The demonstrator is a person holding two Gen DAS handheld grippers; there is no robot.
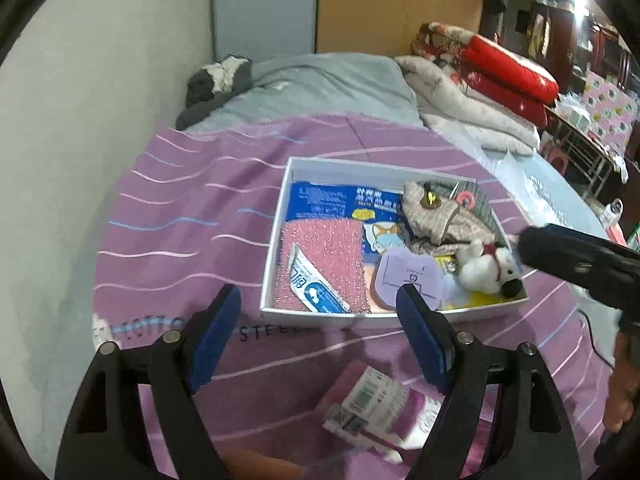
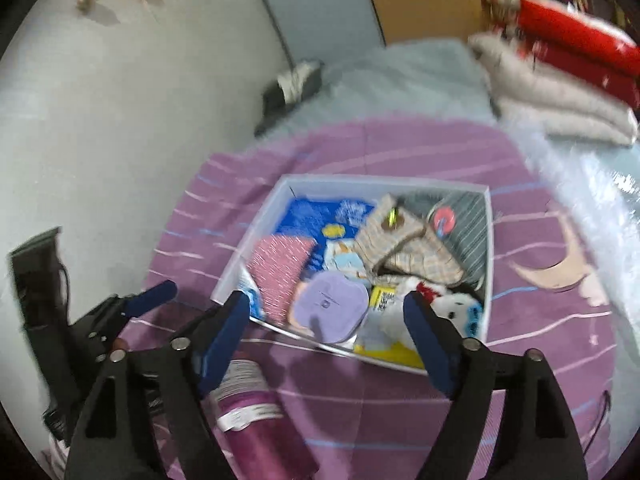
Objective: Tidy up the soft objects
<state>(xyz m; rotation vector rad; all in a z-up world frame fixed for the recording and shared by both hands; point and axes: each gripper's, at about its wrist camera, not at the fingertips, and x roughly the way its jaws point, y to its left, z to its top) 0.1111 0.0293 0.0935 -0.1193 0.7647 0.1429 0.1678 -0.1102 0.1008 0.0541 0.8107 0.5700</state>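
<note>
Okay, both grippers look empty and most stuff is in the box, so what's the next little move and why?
Probably lower the open left gripper onto the pink labelled package lying on the purple sheet just outside the white box. It seems the only soft item left out; the right gripper is open above the box.

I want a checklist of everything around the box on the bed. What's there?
Surface: purple striped bedspread.
Job's things: white cardboard box holding a pink knobbly cloth, white plush dog, plaid fabric bundle and lilac pad.
Clutter: magenta wrapped pack outside the box.
Grippers: left hand-held gripper open, empty; right hand-held gripper open, empty.
Cables: thin black cable on the bedspread.
Surroundings: grey wall, red pillows.
</note>
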